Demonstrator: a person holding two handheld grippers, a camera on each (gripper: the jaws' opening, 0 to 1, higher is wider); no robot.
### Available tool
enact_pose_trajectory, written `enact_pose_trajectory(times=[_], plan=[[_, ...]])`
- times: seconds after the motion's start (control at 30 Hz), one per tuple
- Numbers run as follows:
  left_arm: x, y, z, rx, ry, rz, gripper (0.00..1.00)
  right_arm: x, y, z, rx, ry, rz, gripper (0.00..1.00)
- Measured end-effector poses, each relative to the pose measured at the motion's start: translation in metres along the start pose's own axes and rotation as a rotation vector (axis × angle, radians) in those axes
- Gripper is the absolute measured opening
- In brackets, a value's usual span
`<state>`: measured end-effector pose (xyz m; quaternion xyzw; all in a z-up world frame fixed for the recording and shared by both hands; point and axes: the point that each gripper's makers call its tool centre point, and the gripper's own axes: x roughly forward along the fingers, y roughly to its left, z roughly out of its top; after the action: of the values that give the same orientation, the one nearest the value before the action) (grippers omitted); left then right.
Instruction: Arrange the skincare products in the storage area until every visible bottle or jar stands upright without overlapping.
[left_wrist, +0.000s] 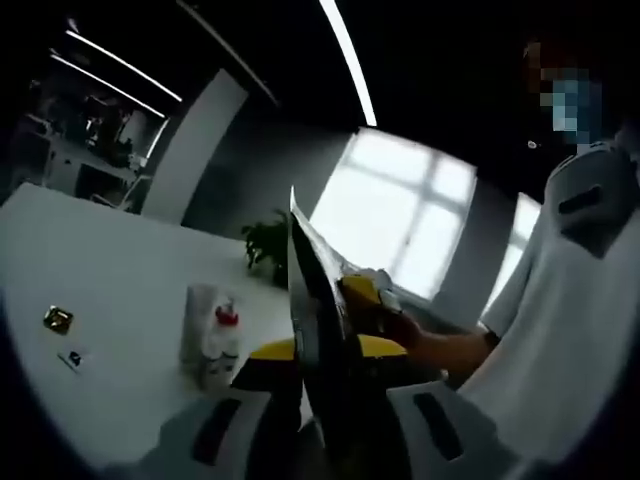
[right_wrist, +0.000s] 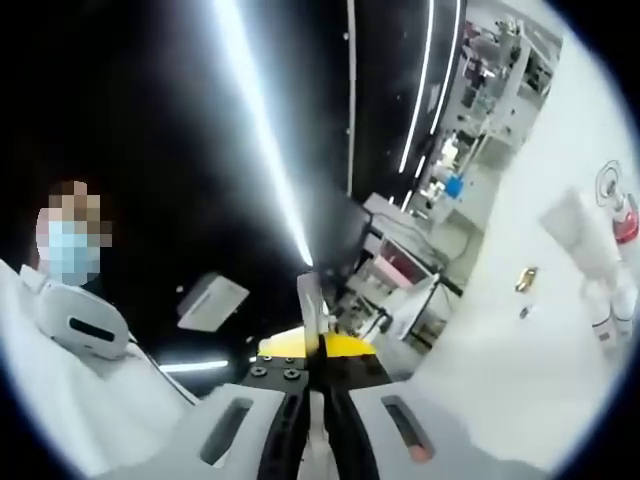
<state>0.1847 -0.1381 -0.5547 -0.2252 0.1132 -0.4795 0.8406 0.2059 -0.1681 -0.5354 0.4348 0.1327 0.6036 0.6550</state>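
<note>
My left gripper (left_wrist: 298, 232) points up off the table with its dark jaws pressed together, and I see nothing between them. To their left, on the white table (left_wrist: 100, 270), stand a white tube (left_wrist: 198, 322) and a white bottle with a red cap (left_wrist: 224, 340), close together and upright. In the right gripper view my right gripper (right_wrist: 313, 302) is shut too and aims toward the ceiling. The white bottles (right_wrist: 585, 240) stand at the far right edge, one with a red mark (right_wrist: 626, 226), well away from both grippers.
A small gold item (left_wrist: 57, 319) (right_wrist: 527, 278) and a tiny dark piece (left_wrist: 70, 358) lie on the table. A potted plant (left_wrist: 265, 245) stands at the table's far side. The person in a white shirt (left_wrist: 570, 320) holds a yellow gripper part (left_wrist: 360, 290) in one hand (left_wrist: 400, 325).
</note>
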Motion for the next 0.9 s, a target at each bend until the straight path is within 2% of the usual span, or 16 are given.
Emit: enact_pose_trajectory(times=[0.07, 0.17, 0.2, 0.27, 0.3, 0.33, 0.4, 0.5, 0.57, 0.63, 0.8, 0.9], plan=[[-0.001, -0.004, 0.006, -0.048, -0.039, -0.019, 0.02, 0.0, -0.004, 0.0, -0.018, -0.022, -0.03, 0.03], [-0.004, 0.0, 0.009, -0.063, -0.061, -0.002, 0.0, 0.005, -0.004, 0.002, -0.009, -0.071, -0.022, 0.04], [-0.005, 0.003, 0.012, -0.086, -0.077, 0.015, 0.0, 0.008, -0.008, 0.004, -0.022, -0.093, -0.046, 0.07], [-0.008, 0.008, 0.018, -0.087, -0.119, 0.034, 0.0, 0.015, -0.012, 0.001, -0.021, -0.094, -0.059, 0.16], [-0.009, 0.01, 0.022, -0.118, -0.143, 0.037, 0.0, 0.018, -0.014, -0.001, -0.014, -0.09, -0.061, 0.21], [-0.01, 0.013, 0.027, -0.151, -0.178, 0.04, 0.0, 0.023, -0.016, -0.007, 0.003, -0.071, -0.07, 0.25], [-0.015, 0.022, 0.042, -0.225, -0.284, 0.041, 0.0, 0.029, -0.018, -0.016, -0.001, -0.058, -0.085, 0.28], [-0.024, 0.038, 0.057, -0.355, -0.422, 0.047, 0.0, 0.034, -0.018, -0.027, 0.023, -0.039, -0.075, 0.23], [-0.028, 0.047, 0.06, -0.391, -0.467, 0.062, 0.0, 0.037, -0.023, -0.033, 0.044, -0.038, -0.086, 0.21], [-0.032, 0.055, 0.057, -0.41, -0.466, 0.082, 0.0, 0.039, -0.029, -0.036, 0.063, -0.045, -0.099, 0.18], [-0.038, 0.063, 0.048, -0.434, -0.453, 0.113, 0.0, 0.045, -0.048, -0.034, 0.101, -0.079, -0.143, 0.17], [-0.039, 0.069, 0.04, -0.451, -0.438, 0.135, 0.0, 0.046, -0.057, -0.032, 0.119, -0.101, -0.172, 0.11]])
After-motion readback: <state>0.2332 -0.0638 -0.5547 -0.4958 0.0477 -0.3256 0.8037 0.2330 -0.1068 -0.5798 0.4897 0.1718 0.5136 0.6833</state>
